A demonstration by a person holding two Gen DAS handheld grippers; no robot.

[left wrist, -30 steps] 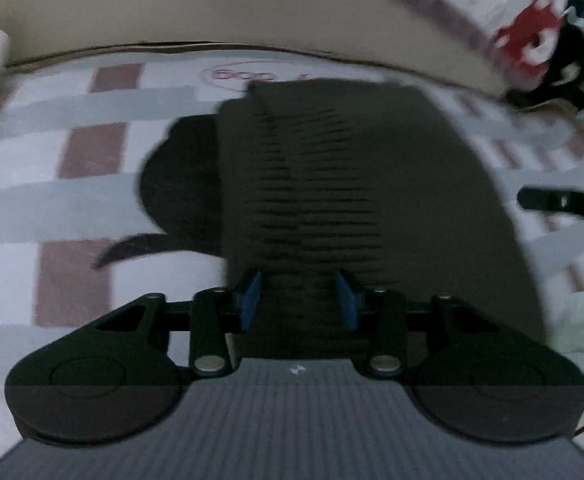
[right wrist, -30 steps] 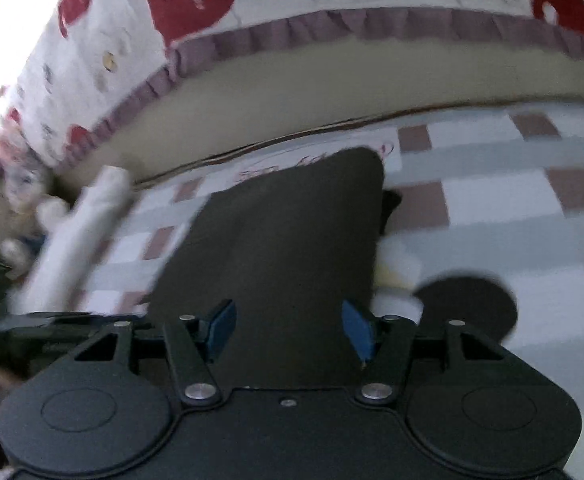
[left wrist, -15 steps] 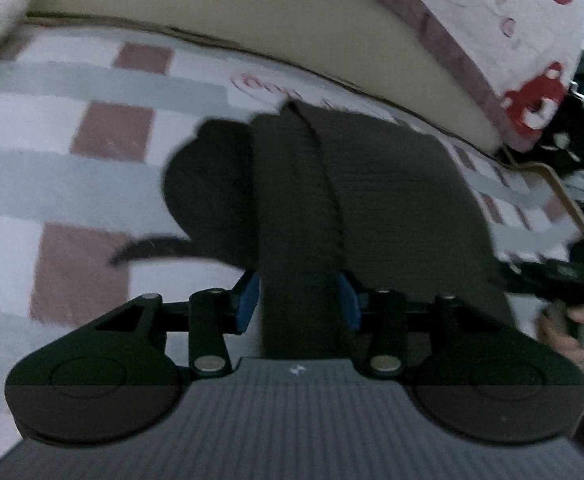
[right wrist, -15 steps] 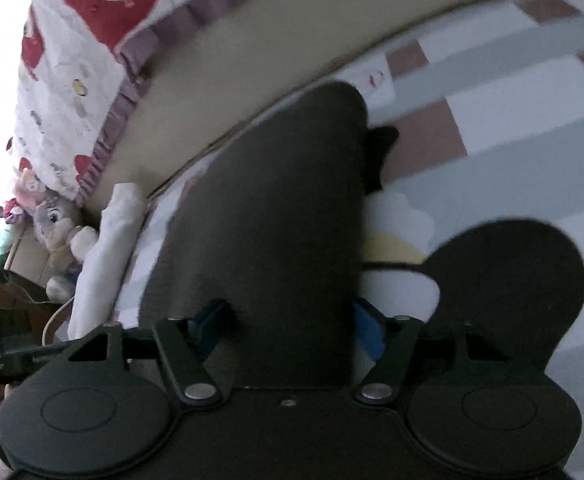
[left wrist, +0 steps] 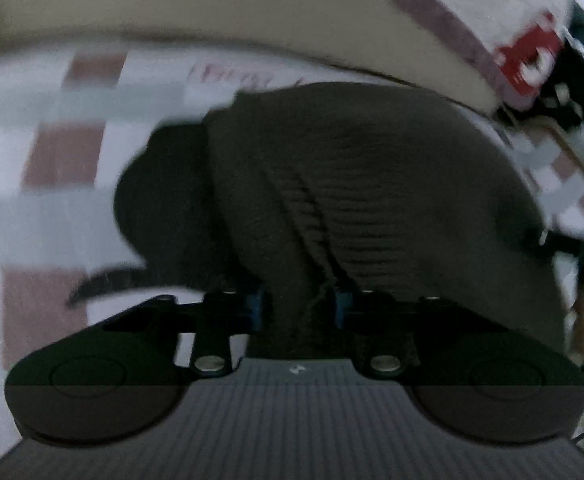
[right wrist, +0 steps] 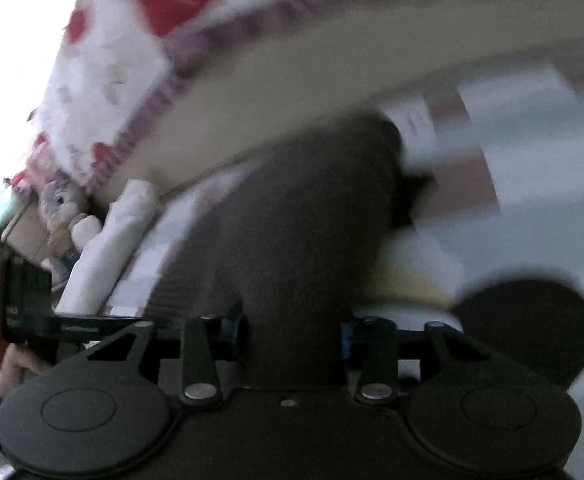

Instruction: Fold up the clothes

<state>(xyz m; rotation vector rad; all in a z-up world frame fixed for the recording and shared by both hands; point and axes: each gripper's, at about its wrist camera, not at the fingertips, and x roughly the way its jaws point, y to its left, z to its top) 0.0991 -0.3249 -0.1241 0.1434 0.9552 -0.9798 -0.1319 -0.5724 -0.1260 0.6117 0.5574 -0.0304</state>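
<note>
Sweater: I see the dark knit sweater [left wrist: 352, 184] lying on the checked blanket [left wrist: 52, 208].
Left gripper [left wrist: 300, 306]: closing, I have the hem bunched between its pads.
Right gripper [right wrist: 294, 334]: closing, sweater edge between its fingers.

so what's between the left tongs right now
A bunched ribbed fold of the dark knit garment sits between the closing left tongs, as the left wrist view shows; whether the pads already press it is unclear.

Both wrist views look forward and downward over their own tongs, close above the dark knit garment [left wrist: 372, 184] on the checked mat [left wrist: 52, 152]; both share it and the bed edge [right wrist: 292, 80] behind.
</note>
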